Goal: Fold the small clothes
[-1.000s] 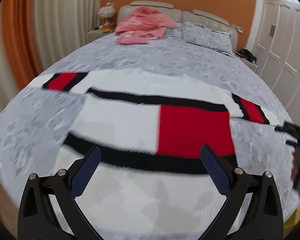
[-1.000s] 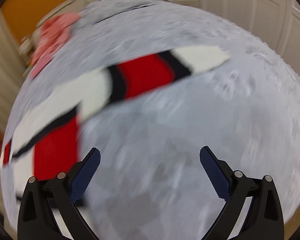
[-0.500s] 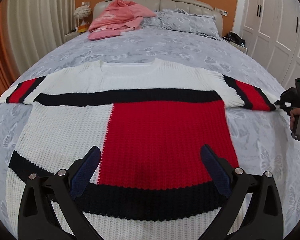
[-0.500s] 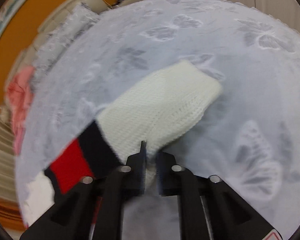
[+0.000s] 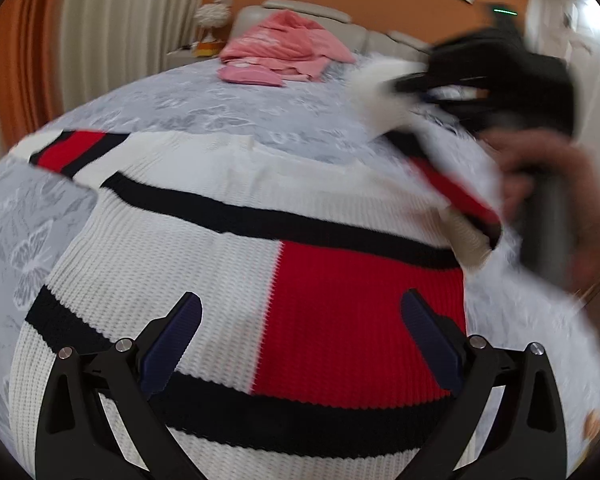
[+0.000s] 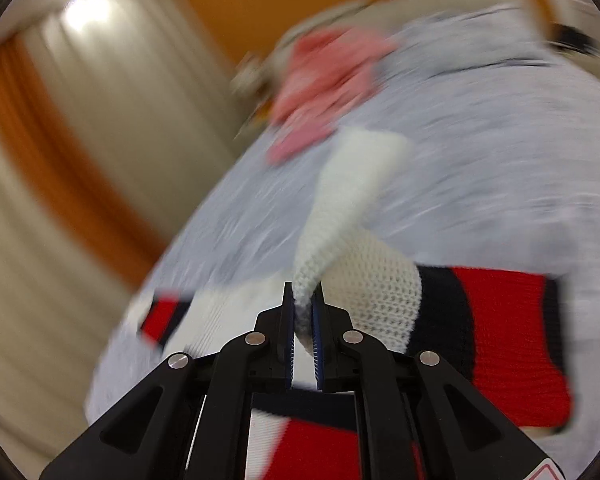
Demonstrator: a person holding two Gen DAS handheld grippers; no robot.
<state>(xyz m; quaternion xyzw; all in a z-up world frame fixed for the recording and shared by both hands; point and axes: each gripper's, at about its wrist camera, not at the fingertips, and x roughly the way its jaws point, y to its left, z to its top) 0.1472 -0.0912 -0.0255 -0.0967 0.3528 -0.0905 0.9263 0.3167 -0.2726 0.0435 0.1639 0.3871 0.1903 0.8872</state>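
Note:
A white, red and black knitted sweater lies flat on the grey bed. My left gripper is open and empty above the sweater's lower body. My right gripper is shut on the white cuff of the sweater's right sleeve and holds it lifted above the sweater. In the left wrist view the right gripper is blurred at the upper right, with the sleeve hanging from it. The sweater's left sleeve lies stretched out flat.
The bed has a grey butterfly-print cover. A pile of pink clothes lies by the headboard. Curtains hang on the left. A nightstand with a small lamp stands at the back left.
My right gripper has lifted the right sleeve's cuff off the bed and carried it up and inward over the sweater. My left gripper stays open over the lower body.

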